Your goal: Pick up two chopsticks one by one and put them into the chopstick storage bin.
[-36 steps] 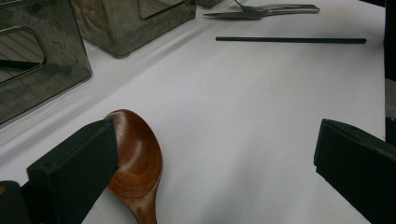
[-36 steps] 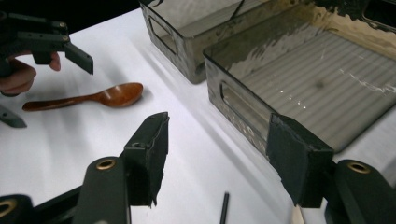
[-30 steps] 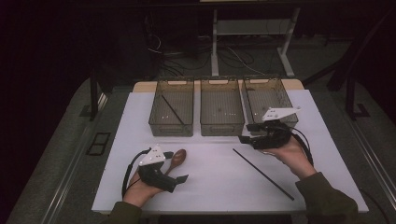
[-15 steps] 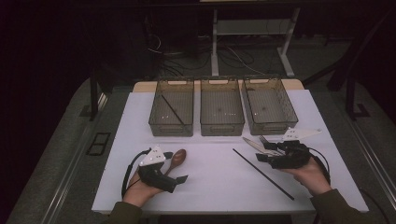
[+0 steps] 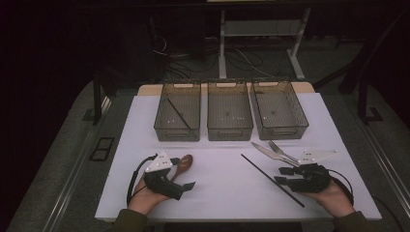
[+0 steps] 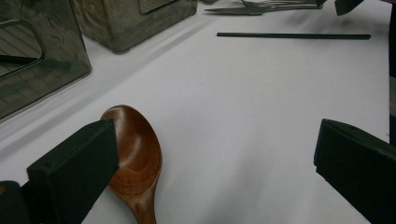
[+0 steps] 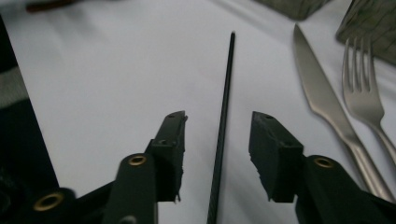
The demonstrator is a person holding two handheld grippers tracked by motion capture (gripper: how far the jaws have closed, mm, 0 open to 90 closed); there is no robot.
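**Chopstick straddled, not yet gripped**

A black chopstick [image 7: 223,116] is seen lying flat on the white surface [image 5: 217,183], running diagonally from near the middle toward the person's right. It is straddled by the right hand-held gripper [image 7: 217,154], whose jaws stand apart with a gap on either side of the stick; no pad is pressed against it. Against the earlier pictures, this hand-held gripper has been brought away from the bins and lowered onto the chopstick, and its jaws have just been closing around it. The pick-up is therefore judged to be about to be completed, with only the final squeeze left.

Just beside the chopstick, a knife [image 7: 322,100] and a fork [image 7: 369,100] are laid close together. Behind them three clear bins [image 5: 230,111] are lined up; another chopstick [image 5: 178,112] is already held in the left one, which is probably where this one belongs.

The left hand-held gripper [image 5: 181,186] is rested on the surface with jaws wide apart, unmoved, a wooden spoon [image 6: 135,158] beside one jaw.
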